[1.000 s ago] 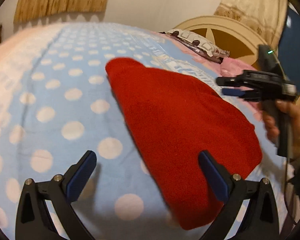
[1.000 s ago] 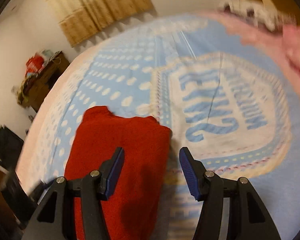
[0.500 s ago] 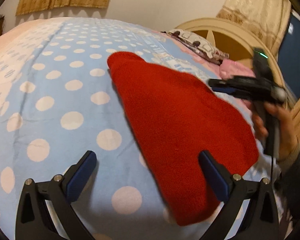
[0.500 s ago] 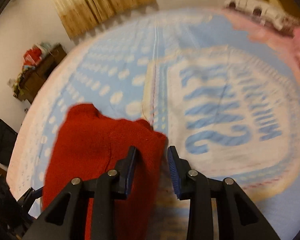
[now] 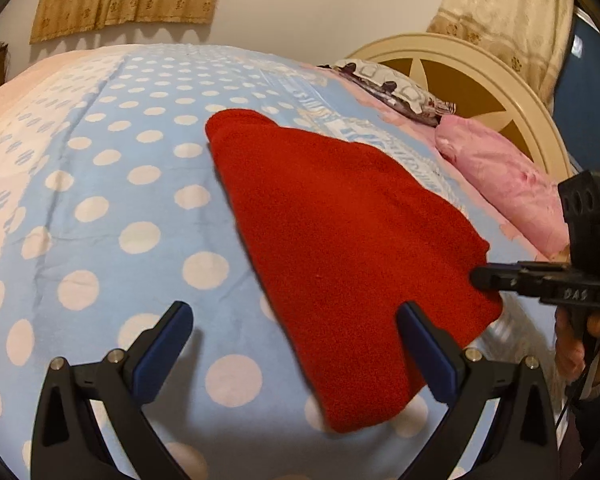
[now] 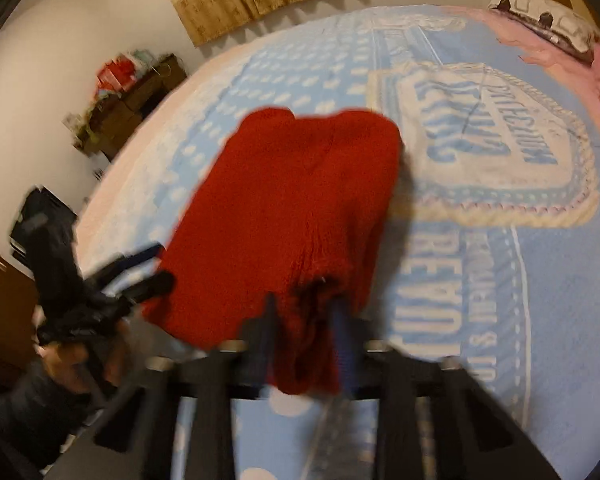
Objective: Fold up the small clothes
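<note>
A red knitted garment point(image 5: 340, 240) lies folded on the blue polka-dot bedspread point(image 5: 132, 184). My left gripper point(image 5: 296, 344) is open and empty, its fingers straddling the garment's near left edge just above the bed. In the right wrist view my right gripper point(image 6: 306, 320) is shut on the near edge of the red garment point(image 6: 300, 200), which bunches between its fingers. The right gripper also shows in the left wrist view point(image 5: 484, 278) at the garment's right edge. The left gripper shows in the right wrist view point(image 6: 156, 268).
A pink pillow point(image 5: 504, 184) and a patterned pillow point(image 5: 392, 88) lie by the cream headboard point(image 5: 480, 80). A large printed emblem point(image 6: 492, 144) covers the bedspread right of the garment. A cluttered dark cabinet point(image 6: 132, 96) stands by the wall.
My right gripper has closed from open onto the garment's edge and moved down to it. My left gripper has stayed open and shifted a little over the bed.
</note>
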Available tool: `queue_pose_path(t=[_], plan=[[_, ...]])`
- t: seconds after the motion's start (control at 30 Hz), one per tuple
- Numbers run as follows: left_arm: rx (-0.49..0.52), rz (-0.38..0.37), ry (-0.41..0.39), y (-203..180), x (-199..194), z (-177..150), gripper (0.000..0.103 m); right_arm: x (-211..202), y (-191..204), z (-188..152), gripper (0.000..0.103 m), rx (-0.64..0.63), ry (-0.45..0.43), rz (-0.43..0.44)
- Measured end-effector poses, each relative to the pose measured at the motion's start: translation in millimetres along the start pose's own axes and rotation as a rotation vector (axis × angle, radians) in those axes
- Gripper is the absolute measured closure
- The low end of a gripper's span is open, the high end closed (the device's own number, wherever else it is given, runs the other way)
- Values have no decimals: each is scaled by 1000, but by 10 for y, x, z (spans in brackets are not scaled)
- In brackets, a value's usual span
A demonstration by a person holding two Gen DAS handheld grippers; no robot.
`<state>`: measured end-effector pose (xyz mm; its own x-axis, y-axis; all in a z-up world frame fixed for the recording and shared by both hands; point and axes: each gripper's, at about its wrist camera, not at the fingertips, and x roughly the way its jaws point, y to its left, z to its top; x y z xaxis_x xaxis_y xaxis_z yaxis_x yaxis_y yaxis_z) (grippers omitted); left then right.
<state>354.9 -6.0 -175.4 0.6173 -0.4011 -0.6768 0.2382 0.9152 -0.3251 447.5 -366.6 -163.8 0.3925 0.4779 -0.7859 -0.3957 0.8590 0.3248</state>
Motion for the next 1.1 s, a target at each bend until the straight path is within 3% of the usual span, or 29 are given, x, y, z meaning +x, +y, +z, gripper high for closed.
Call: queue_pose_path(t=[0.03,0.13,0.17,0.3,0.43,0.5,0.53,0.57,0.77,0.93,1.1], plan=[[2,-2,-7,-12,-32,2,0,-13,-26,-42,95,20,-18,4],[17,2,-47,-66,-140,1,0,-255,-73,-116,98,70,-79,53],[36,19,-27,-92,-102,-7,0,-334,-95,-149,98,88,-84,54],[70,45,51,-138,76,-58,0,-91,-262,-304,98,134,18,-19],[84,54,21,-173,-79,-2,0,-58,-247,-265,96,124,12,21],[98,64,2,-186,-169,71,0,-157,-184,-199,81,86,6,17],[111,69,-5,-189,-196,106,0,-213,-163,-153,44,60,6,-5],[123,83,-10,-187,-207,145,0,-253,-164,-122,16,46,5,-17],[105,118,-3,-102,6,278,0,-270,-318,240,14,97,-46,5],[16,62,17,-16,163,273,0,161,-491,544,14,167,-17,77],[2,47,42,-24,261,187,0,545,-708,674,14,240,-23,162]])
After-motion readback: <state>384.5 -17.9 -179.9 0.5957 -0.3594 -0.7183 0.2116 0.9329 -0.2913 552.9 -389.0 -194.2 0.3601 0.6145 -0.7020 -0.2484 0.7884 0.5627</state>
